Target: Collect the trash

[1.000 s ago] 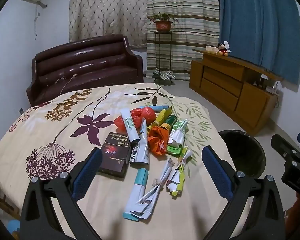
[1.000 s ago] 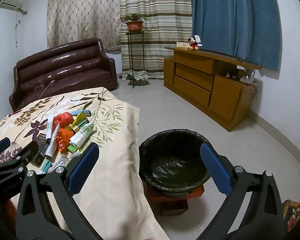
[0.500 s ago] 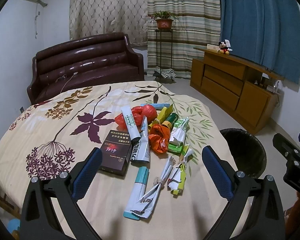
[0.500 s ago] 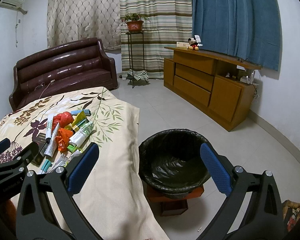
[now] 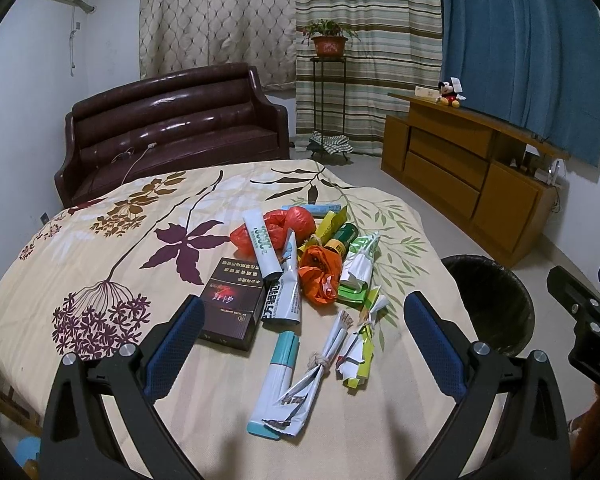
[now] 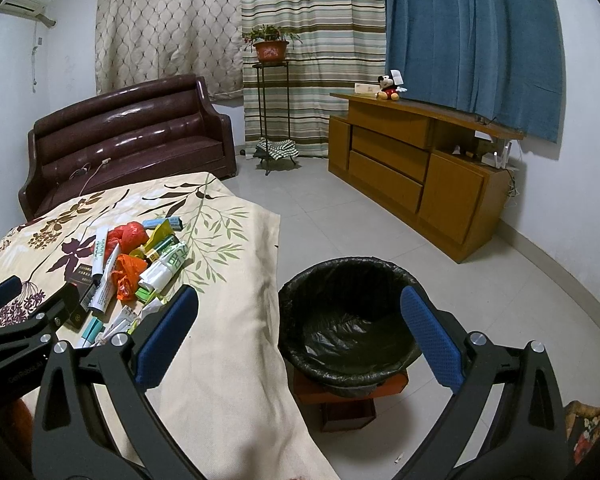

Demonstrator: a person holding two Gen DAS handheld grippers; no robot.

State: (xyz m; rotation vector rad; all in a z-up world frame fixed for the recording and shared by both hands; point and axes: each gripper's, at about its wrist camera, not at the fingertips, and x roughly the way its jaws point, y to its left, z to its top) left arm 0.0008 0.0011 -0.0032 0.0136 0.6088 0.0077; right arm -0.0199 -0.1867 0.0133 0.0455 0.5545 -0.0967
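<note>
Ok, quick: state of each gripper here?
Left gripper: open, holding nothing, jaws over the trash pile.
Right gripper: open, holding nothing, aimed toward the bin.

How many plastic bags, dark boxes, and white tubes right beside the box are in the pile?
Plastic bags: 2, the red bag and the orange bag
Dark boxes: 1, the dark box
White tubes: 2, the black-capped tube and the larger tube
Total: 5
</note>
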